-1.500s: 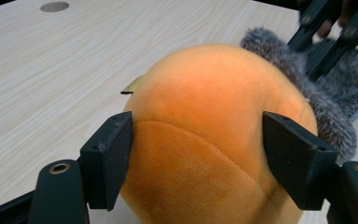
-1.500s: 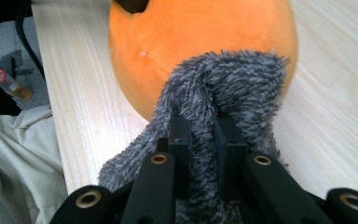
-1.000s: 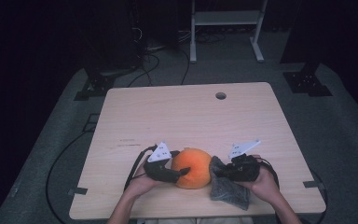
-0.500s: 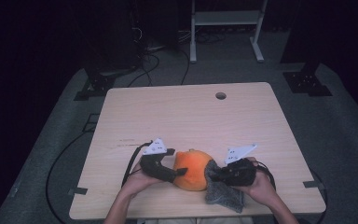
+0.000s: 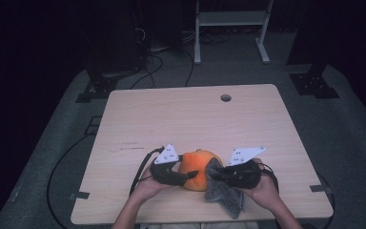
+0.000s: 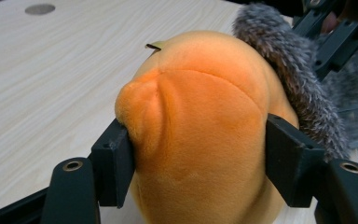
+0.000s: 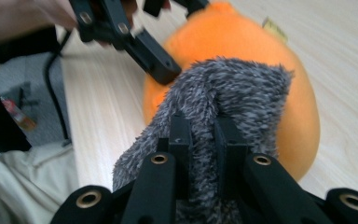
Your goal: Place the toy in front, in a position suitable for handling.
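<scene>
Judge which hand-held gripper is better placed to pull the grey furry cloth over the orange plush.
Right hand-held gripper: it pinches the grey furry cloth against the orange plush. The left clamps the plush.

The high view looks forward and down from above the near edge of the pale wooden tabletop (image 5: 190,119), taking in the whole surface. The left gripper view sits close behind a round orange plush toy (image 6: 200,126), facing the far edge. The right gripper view, equally close, faces leftward across it. All three share this toy and a grey fuzzy cloth (image 7: 223,93).
</scene>
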A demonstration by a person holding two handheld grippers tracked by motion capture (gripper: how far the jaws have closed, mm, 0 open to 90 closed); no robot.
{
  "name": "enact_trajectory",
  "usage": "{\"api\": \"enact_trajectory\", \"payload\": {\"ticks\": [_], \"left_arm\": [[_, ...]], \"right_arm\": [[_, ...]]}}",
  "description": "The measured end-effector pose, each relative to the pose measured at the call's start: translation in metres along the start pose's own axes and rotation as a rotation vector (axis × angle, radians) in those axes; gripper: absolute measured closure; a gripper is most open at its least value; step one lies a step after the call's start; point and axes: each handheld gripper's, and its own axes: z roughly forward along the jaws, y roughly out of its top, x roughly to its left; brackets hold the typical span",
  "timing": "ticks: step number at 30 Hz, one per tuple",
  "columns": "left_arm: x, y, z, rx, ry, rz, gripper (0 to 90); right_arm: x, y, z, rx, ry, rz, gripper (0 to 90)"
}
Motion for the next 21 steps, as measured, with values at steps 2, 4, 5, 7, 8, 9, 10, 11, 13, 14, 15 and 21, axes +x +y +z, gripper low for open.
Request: {"api": "enact_trajectory", "payload": {"ticks": [2, 4, 5, 7, 8, 9, 10, 11, 13, 14, 15, 21], "left_arm": [[0.003, -0.004, -0.001, 0.004, -0.008, -0.019, 31.7], [0.008, -0.008, -0.002, 0.003, -0.022, -0.046, 30.7], [0.009, -0.009, -0.002, 0.0, -0.025, -0.057, 30.0], [0.01, -0.011, -0.002, -0.001, -0.029, -0.064, 29.1], [0.011, -0.011, -0.002, -0.001, -0.027, -0.064, 28.6], [0.012, -0.012, -0.002, 0.0, -0.029, -0.064, 28.1], [0.012, -0.013, -0.003, 0.0, -0.034, -0.06, 27.7], [0.011, -0.013, -0.002, -0.006, -0.036, -0.054, 27.5], [0.011, -0.013, -0.003, -0.001, -0.034, -0.05, 27.0], [0.011, -0.013, -0.003, 0.0, -0.036, -0.048, 26.7], [0.011, -0.013, -0.003, 0.0, -0.038, -0.044, 26.2], [0.008, -0.014, -0.004, -0.013, -0.038, -0.022, 24.8]], "right_arm": [[-0.006, -0.007, 0.004, 0.032, 0.001, 0.017, 79.1], [-0.013, -0.013, 0.006, 0.061, -0.004, 0.039, 79.0], [-0.016, -0.016, 0.006, 0.082, -0.005, 0.053, 79.0], [-0.019, -0.019, 0.005, 0.105, -0.021, 0.064, 78.9], [-0.02, -0.019, 0.003, 0.093, -0.023, 0.07, 78.9], [-0.019, -0.018, 0.0, 0.068, -0.02, 0.067, 78.9], [-0.015, -0.014, -0.003, 0.034, -0.021, 0.059, 78.9], [-0.014, -0.011, -0.004, 0.016, -0.016, 0.054, 78.9], [-0.014, -0.007, -0.003, -0.001, -0.005, 0.061, 78.7], [-0.016, -0.008, -0.001, 0.009, -0.001, 0.066, 78.6], [-0.021, -0.012, 0.002, 0.018, 0.013, 0.088, 78.6], [-0.033, -0.027, 0.001, 0.081, -0.021, 0.139, 78.5]]}}
